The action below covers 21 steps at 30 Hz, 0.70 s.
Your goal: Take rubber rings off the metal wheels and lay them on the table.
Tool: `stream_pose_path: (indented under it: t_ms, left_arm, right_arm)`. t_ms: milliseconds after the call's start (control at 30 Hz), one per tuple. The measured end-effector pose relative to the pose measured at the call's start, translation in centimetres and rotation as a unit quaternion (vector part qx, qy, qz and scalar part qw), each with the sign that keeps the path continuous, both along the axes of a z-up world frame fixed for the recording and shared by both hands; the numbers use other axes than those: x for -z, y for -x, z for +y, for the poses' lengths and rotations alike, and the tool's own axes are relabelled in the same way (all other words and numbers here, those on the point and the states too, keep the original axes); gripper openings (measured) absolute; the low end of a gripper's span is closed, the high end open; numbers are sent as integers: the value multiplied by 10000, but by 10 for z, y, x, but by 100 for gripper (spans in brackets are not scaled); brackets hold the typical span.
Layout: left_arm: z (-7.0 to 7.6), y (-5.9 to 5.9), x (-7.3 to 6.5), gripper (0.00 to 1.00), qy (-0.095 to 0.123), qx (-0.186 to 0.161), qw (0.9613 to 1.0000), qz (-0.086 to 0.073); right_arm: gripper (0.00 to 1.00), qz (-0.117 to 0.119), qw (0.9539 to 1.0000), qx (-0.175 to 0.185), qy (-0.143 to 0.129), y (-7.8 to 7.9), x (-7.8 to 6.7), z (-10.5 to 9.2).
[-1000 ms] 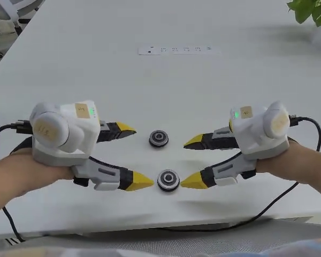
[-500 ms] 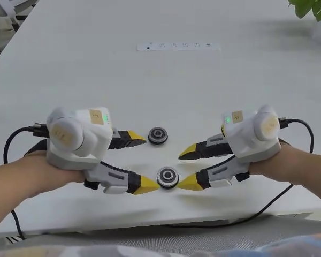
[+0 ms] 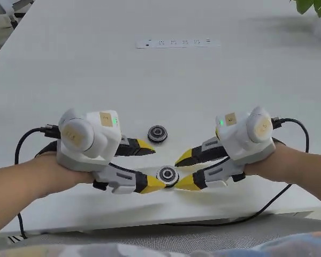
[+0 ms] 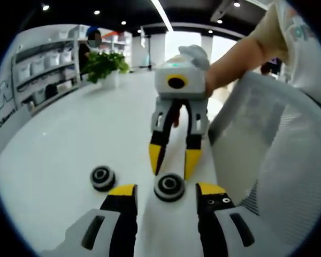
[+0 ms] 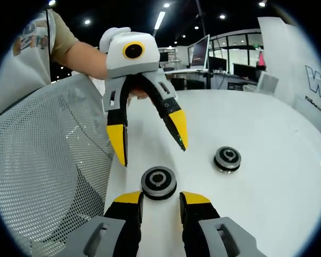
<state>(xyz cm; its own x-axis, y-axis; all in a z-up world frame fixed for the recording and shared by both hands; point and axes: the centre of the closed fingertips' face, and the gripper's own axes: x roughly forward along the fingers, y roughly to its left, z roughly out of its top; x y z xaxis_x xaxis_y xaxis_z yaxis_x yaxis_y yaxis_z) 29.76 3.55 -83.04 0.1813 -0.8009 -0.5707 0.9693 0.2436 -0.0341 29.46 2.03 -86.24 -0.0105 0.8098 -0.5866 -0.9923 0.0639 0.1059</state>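
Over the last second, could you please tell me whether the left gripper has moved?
Yes. In the head view the left gripper has moved right, toward the near wheel: the gap between its lower tip and that wheel has closed.

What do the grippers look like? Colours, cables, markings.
Left gripper and right gripper match: white-and-grey bodies, curved black jaws with yellow tips, a green light and a tan sticker on top, and a black cable trailing from each rear. The person wears a short pale sleeve.

The edge crops the plant (image 3: 313,5); the far wheel (image 3: 157,134) seems blurred.
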Motion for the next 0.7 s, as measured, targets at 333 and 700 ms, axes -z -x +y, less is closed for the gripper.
stream_pose_path:
  t_ms: [333, 700]
  left_arm:
    - [-8, 3, 8, 33, -85, 157, 9998, 17]
    - [-14, 4, 14, 22, -152, 222, 9996, 65]
  right_arm:
    - [22, 20, 10000, -52, -9, 3, 1, 0]
    - [21, 39, 10000, -20, -32, 4, 1, 0]
